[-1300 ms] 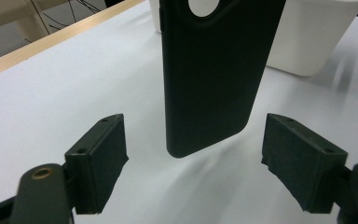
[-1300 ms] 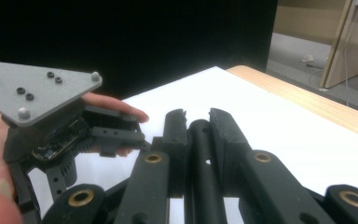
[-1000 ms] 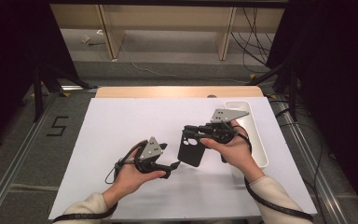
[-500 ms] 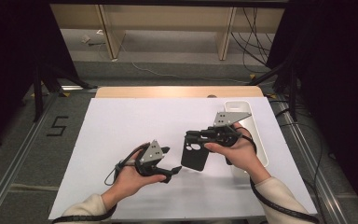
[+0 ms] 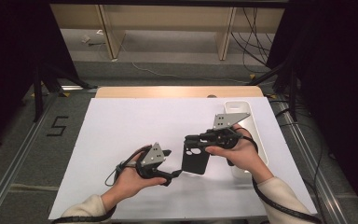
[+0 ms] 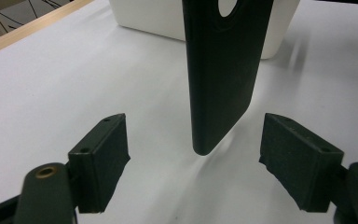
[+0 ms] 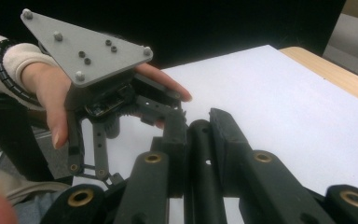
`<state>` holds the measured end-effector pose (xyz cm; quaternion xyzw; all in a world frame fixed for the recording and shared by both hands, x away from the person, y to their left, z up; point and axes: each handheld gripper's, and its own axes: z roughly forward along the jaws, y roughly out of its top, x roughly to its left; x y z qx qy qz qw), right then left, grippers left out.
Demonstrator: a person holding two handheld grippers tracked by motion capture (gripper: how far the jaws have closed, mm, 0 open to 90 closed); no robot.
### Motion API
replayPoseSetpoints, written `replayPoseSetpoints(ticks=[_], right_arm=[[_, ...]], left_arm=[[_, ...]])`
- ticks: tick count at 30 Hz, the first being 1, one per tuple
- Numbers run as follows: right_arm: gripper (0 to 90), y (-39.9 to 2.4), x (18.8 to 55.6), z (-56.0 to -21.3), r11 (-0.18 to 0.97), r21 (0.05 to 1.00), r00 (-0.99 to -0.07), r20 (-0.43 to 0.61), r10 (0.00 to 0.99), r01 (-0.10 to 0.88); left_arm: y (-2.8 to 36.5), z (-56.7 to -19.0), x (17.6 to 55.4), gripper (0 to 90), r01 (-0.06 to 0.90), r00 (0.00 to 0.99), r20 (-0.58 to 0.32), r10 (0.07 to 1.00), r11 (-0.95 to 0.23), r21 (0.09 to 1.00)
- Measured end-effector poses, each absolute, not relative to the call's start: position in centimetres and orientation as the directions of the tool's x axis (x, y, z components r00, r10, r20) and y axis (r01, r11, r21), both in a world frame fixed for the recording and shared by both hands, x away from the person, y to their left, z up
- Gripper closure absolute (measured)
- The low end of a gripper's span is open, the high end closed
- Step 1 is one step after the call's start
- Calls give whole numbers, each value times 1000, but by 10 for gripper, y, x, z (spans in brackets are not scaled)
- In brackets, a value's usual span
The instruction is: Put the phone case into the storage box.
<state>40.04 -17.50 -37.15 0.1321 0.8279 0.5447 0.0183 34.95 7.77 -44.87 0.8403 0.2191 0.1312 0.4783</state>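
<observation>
- High view: the right gripper [image 5: 196, 139] clenches the top edge of a black phone case [image 5: 196, 158], which hangs upright above the white sheet [image 5: 121, 126] covering the table. Taking the case as landmark, the left gripper [image 5: 175, 174] lies just beside its lower left corner, apart from it, with the person's left hand [image 5: 133, 179] behind it. A white tray [image 5: 257, 126] sits to the right of the case, behind the right hand [image 5: 237, 151].
- Left gripper view: the two black pads [image 6: 100, 161] stand wide apart, released. The phone case [image 6: 226, 70] hangs down between them and a little farther off, touching neither; its rounded lower corner hovers just over the white sheet [image 6: 51, 93]. The white tray [image 6: 154, 18] stands behind the case.
- Right gripper view: the jaws are pressed together on the thin edge of the phone case [image 7: 200, 163]. Beyond the case, the left gripper [image 7: 121, 112] with its grey three-cornered plate sits in the left hand [image 7: 51, 98], over the white sheet [image 7: 284, 102].
</observation>
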Motion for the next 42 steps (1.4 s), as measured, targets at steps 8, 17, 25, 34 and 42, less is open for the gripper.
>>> replayPoseSetpoints(ticks=[8, 17, 25, 34, 42], right_arm=[[779, -175, 400, -372, 379, 906, -969, 111, 219, 189], [779, -174, 398, -373, 386, 904, -974, 112, 195, 182], [779, -171, 397, -373, 392, 902, -977, 113, 183, 178], [780, -170, 397, -372, 390, 904, -978, 115, 175, 176], [780, -168, 396, -373, 385, 906, -979, 116, 169, 174]], left_arm=[[75, -451, 349, 255, 235, 880, 13, 474, -460, 856], [73, -452, 349, 278, 234, 885, 12, 465, -466, 853], [67, -455, 352, 330, 227, 894, 11, 448, -475, 850], [61, -462, 356, 430, 211, 914, 7, 405, -492, 844], [59, -465, 357, 529, 193, 933, -1, 361, -497, 846]])
